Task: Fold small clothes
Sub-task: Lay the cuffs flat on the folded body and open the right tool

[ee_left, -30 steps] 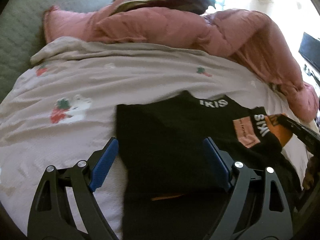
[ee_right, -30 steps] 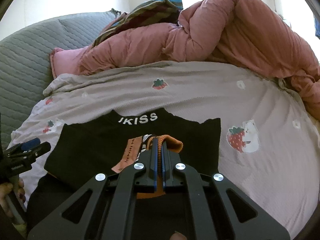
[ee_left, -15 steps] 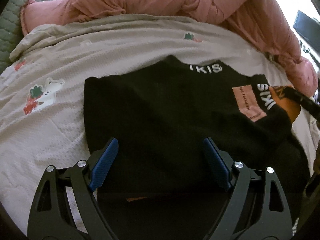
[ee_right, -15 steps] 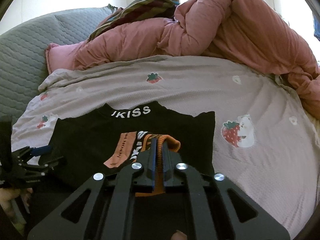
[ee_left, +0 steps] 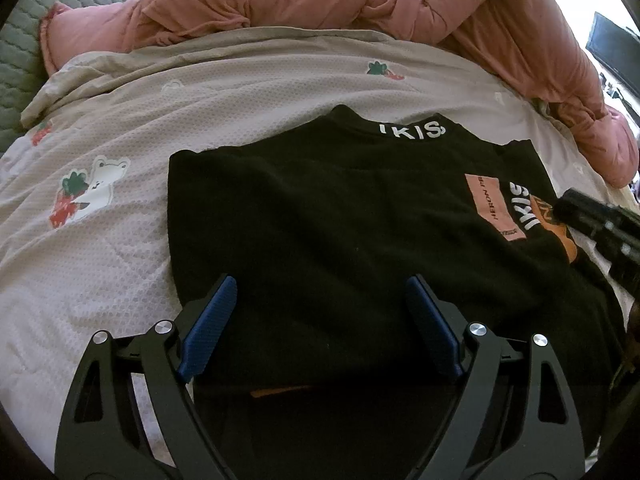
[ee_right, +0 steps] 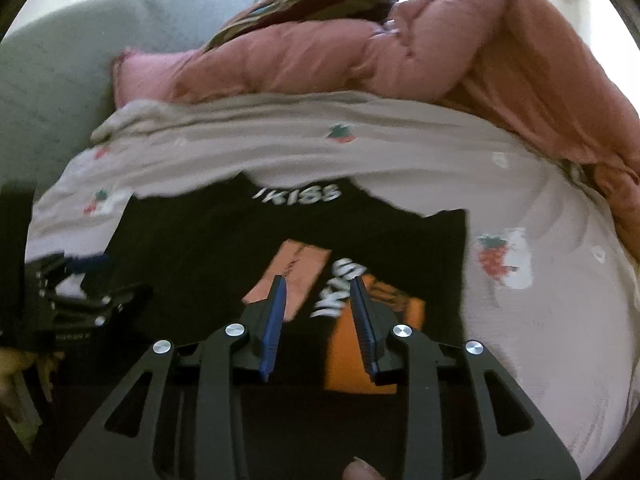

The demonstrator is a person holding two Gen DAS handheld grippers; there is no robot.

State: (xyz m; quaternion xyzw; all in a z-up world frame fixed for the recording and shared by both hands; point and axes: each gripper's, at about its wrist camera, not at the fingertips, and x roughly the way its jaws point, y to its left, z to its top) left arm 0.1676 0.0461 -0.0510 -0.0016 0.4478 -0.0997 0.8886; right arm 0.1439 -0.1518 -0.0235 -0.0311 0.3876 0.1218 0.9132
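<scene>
The black top (ee_left: 340,216) lies flat on my bed's strawberry sheet (ee_left: 120,248). My left claw (ee_left: 320,320) hangs spread wide over it, gripping nothing. My right claw (ee_right: 320,312) is opening above its orange cuff (ee_right: 352,356), pads clear.

A pink quilt (ee_left: 460,12) lies bunched along a strawberry-print sheet (ee_left: 248,76).

One black garment (ee_left: 320,216), one pink quilt (ee_left: 400,8), two tongs (ee_left: 320,312)
</scene>
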